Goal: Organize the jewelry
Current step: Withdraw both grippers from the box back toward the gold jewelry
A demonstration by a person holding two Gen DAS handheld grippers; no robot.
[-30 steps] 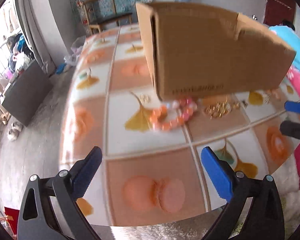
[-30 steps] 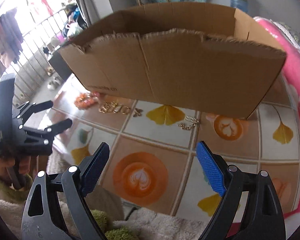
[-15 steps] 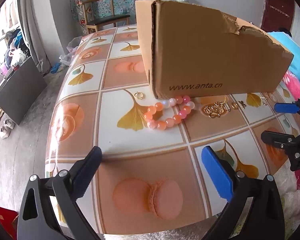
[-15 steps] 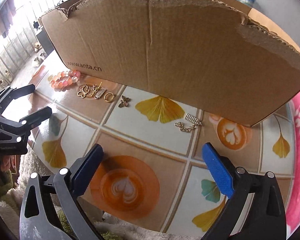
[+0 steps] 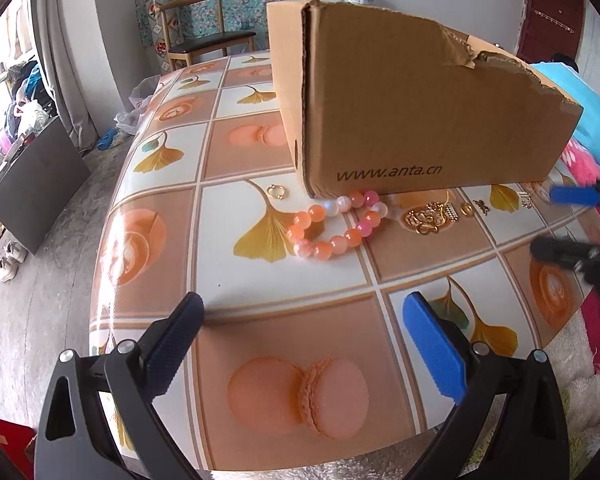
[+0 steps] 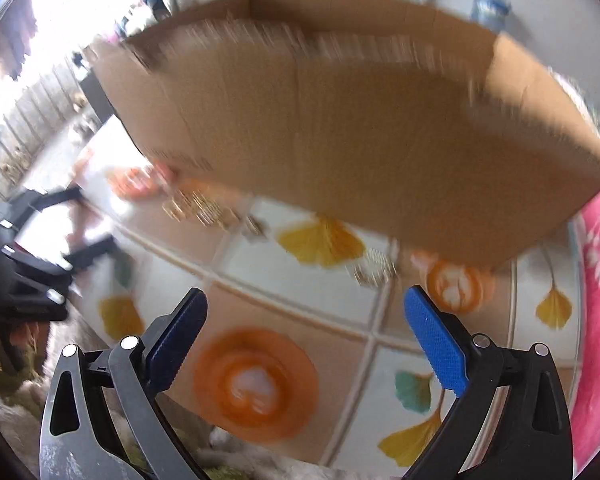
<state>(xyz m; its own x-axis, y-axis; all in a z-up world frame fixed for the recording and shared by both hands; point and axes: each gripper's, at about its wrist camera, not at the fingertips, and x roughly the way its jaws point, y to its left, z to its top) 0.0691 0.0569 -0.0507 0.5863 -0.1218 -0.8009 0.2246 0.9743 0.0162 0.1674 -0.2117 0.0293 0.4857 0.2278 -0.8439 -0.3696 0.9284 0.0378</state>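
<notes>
A cardboard box [image 5: 400, 112] stands on the tiled-pattern table [image 5: 284, 300]. Along its near side lie a pink-and-orange bead bracelet [image 5: 336, 226], a gold ring [image 5: 276, 191], a gold ornament pile [image 5: 428, 216], a small ring [image 5: 465, 209], a butterfly charm [image 5: 482, 206] and a short chain [image 5: 526, 199]. My left gripper [image 5: 304, 344] hovers open and empty in front of the bracelet. My right gripper [image 6: 306, 332] is open and empty too, short of the box [image 6: 340, 140] and the chain [image 6: 376, 268]; its view is blurred. The right gripper [image 5: 568, 222] also shows in the left wrist view, at the right edge.
A wooden chair [image 5: 204, 28] stands beyond the table's far end. A grey cabinet [image 5: 32, 176] and shoes sit on the floor to the left. Pink and blue fabric [image 5: 596, 128] lies right of the table, white fluffy cloth at its near edge.
The right gripper's jaws widened a little, then it drew back from the box, blurring its view. The left wrist view was blurred a second ago and has settled.
</notes>
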